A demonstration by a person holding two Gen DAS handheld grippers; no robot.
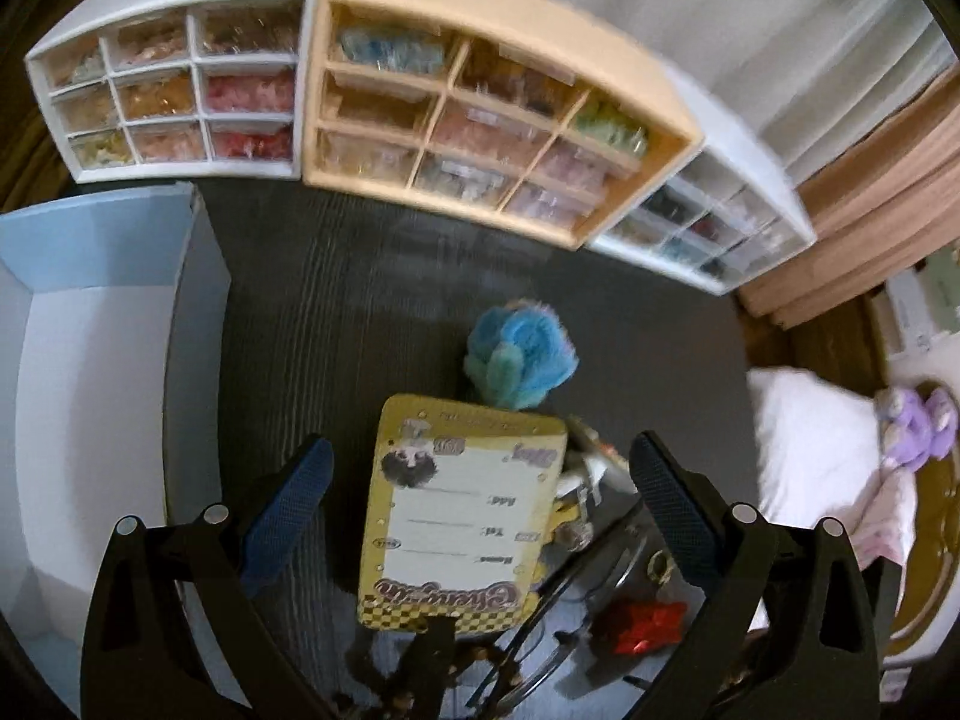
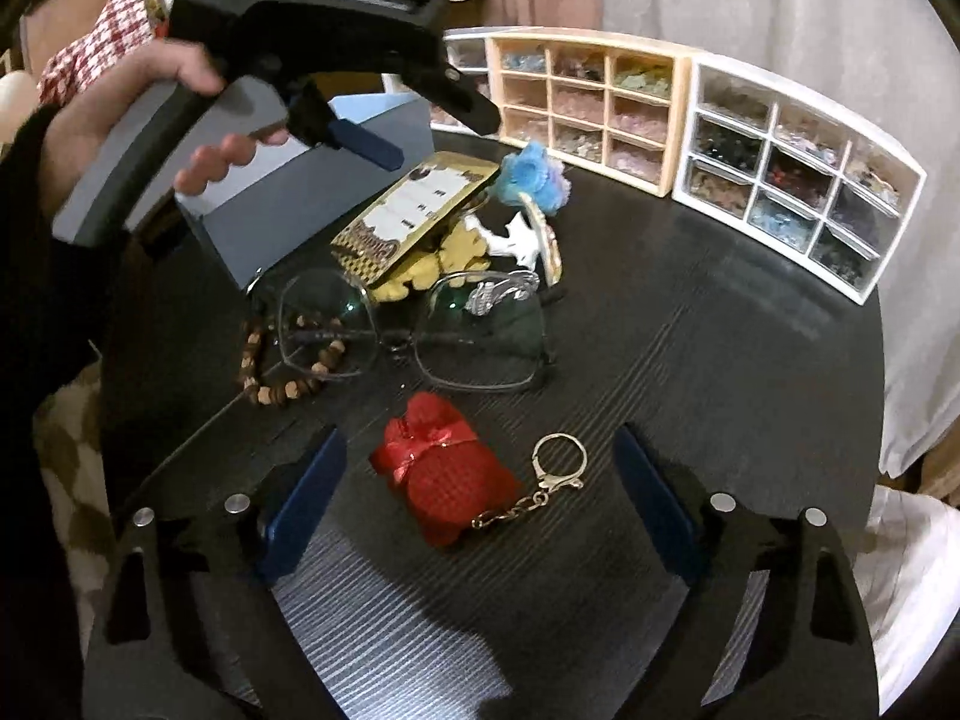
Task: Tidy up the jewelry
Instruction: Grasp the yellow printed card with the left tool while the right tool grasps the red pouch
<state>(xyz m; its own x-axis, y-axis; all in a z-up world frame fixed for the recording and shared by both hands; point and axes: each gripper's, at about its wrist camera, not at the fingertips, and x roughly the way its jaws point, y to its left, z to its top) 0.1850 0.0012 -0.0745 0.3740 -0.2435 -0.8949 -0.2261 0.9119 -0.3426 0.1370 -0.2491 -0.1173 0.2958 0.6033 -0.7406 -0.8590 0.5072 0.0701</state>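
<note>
A pile of items lies on the dark round table (image 2: 720,360): a yellow card (image 1: 462,510), a blue fluffy scrunchie (image 1: 519,354), glasses (image 2: 414,324), a wooden bead bracelet (image 2: 282,384) and a red pouch keychain (image 2: 447,480). My left gripper (image 1: 480,516) is open, hovering above the yellow card, with a finger on either side of it. It also shows in the right wrist view (image 2: 420,132), held by a hand. My right gripper (image 2: 480,498) is open, its fingers either side of the red pouch, close above the table.
Small drawer cabinets stand at the table's back: white (image 1: 174,96), peach (image 1: 480,114) and white (image 2: 792,174). An open light blue box (image 1: 90,360) stands on the left. A bed with a purple plush (image 1: 918,426) is off to the right.
</note>
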